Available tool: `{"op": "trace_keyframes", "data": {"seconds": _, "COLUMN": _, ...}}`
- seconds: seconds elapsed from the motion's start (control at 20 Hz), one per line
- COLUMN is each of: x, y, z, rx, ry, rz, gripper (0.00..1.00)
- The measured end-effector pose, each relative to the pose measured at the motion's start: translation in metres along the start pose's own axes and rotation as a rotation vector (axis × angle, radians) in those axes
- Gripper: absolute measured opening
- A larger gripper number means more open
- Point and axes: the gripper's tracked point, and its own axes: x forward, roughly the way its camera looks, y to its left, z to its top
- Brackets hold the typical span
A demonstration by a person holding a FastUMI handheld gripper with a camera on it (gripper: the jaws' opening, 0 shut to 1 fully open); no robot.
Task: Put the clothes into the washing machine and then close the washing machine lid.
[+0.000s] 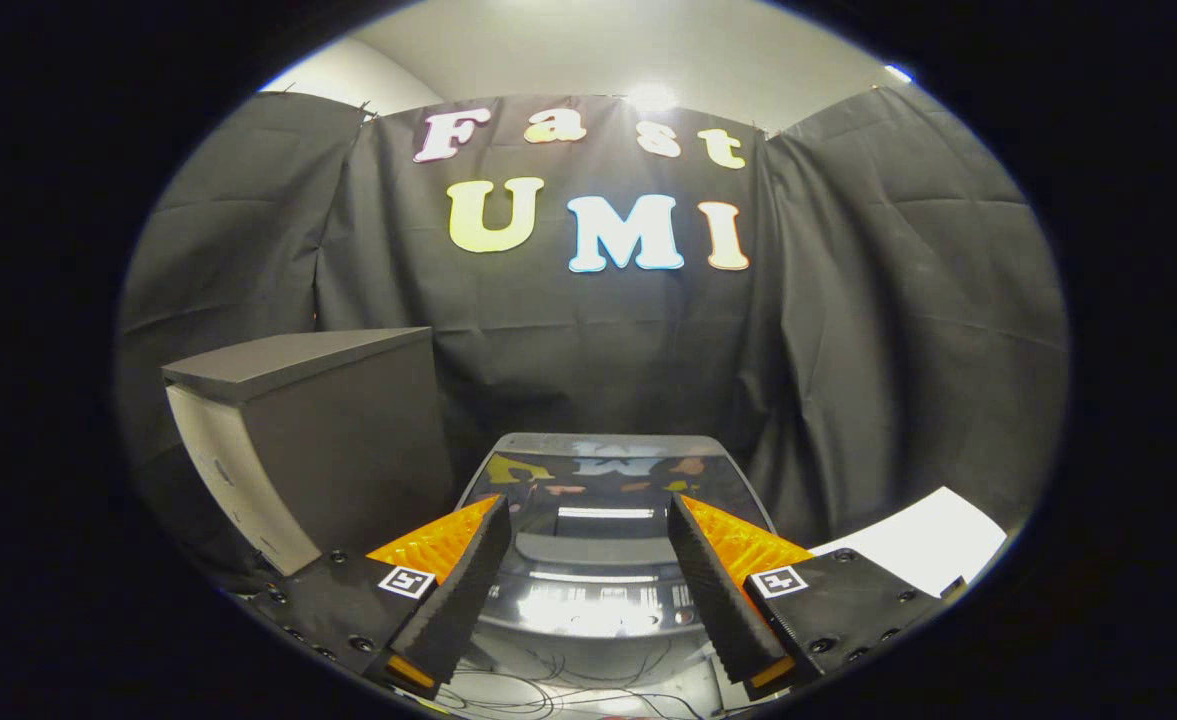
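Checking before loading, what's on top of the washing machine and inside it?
The washing machine has its dark glossy lid down, nothing resting on it. The lid hides the drum. The open gripper holds nothing, fingers apart just before the machine.

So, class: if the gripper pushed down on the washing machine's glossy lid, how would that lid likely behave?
The lid mirrors the wall sharply, so it is probably smooth and slippery under the ribbed fingers. It looks flat and rigid, so likely stiff, not floppy. It seems to lie flat already, so a push would hardly move it. The gripper is open, holding nothing.
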Motion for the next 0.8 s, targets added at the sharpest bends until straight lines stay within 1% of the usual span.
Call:
{"op": "trace_keyframes", "data": {"seconds": 0.25, "x": -0.02, "y": -0.006, "z": 0.001, "rx": -0.025, "ry": -0.041, "rz": -0.065, "gripper": 0.98}}
{"op": "trace_keyframes", "data": {"seconds": 0.4, "x": -0.031, "y": 0.002, "z": -0.001, "rx": -0.042, "ry": -0.036, "rz": -0.027, "gripper": 0.99}}
{"op": "trace_keyframes", "data": {"seconds": 0.8, "x": -0.044, "y": 0.006, "z": 0.006, "rx": -0.144, "ry": -0.108, "rz": 0.1, "gripper": 0.99}}
